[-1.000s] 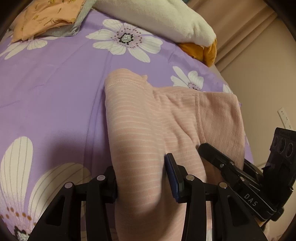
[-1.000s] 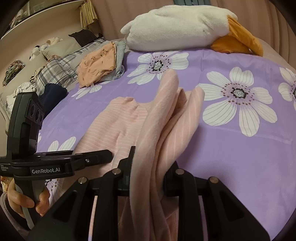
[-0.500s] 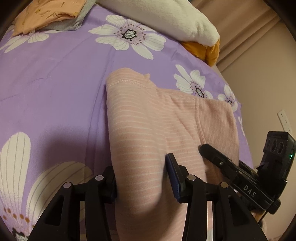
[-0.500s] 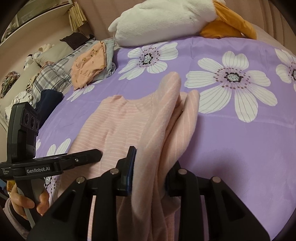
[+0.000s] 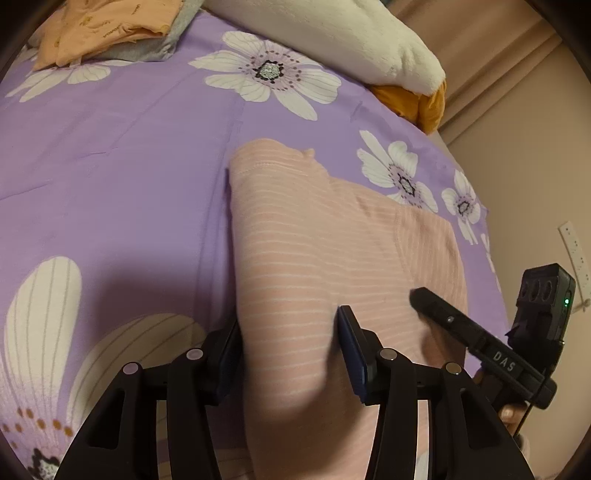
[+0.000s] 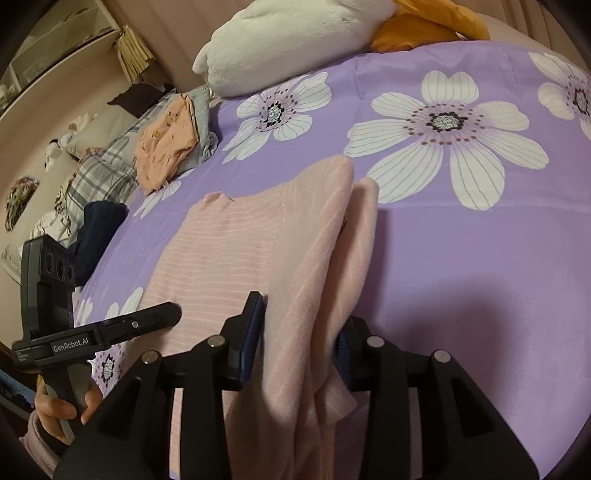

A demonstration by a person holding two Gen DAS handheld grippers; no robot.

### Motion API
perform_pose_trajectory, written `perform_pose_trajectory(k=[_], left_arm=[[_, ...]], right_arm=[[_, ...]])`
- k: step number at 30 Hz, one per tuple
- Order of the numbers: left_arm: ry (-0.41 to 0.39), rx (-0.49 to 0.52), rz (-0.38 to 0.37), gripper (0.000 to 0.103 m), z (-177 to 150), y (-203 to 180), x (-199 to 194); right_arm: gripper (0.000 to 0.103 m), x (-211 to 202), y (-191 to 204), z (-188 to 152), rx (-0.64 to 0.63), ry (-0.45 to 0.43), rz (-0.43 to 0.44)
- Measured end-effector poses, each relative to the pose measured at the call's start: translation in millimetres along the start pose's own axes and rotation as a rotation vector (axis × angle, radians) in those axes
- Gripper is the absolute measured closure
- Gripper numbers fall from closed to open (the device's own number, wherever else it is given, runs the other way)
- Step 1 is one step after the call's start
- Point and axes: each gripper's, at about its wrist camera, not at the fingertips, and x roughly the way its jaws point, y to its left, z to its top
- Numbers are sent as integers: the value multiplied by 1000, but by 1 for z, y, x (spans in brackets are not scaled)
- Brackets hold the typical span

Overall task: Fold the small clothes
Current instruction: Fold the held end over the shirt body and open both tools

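Both tongs, left [image 5: 288,349] and right [image 6: 301,338], have just been opening around the pink garment [image 5: 325,266], lowered onto the bed [image 5: 129,155]; further folds remain toward 12 o'clock.

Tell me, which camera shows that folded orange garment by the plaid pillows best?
The right wrist view: the orange garment sits whole on grey clothes. The left wrist view cuts it off at the top corner.
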Motion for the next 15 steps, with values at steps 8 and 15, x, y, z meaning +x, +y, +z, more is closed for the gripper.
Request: perform_pose_trajectory(k=[8,15], left_arm=[[-4,-2,25,53,-1,0,-3],[-8,9,52,53,-3,0,-8]], right_arm=[[65,-10,-10,-1,42,-21,2],[65,-16,-18,-3,71,-29,2]])
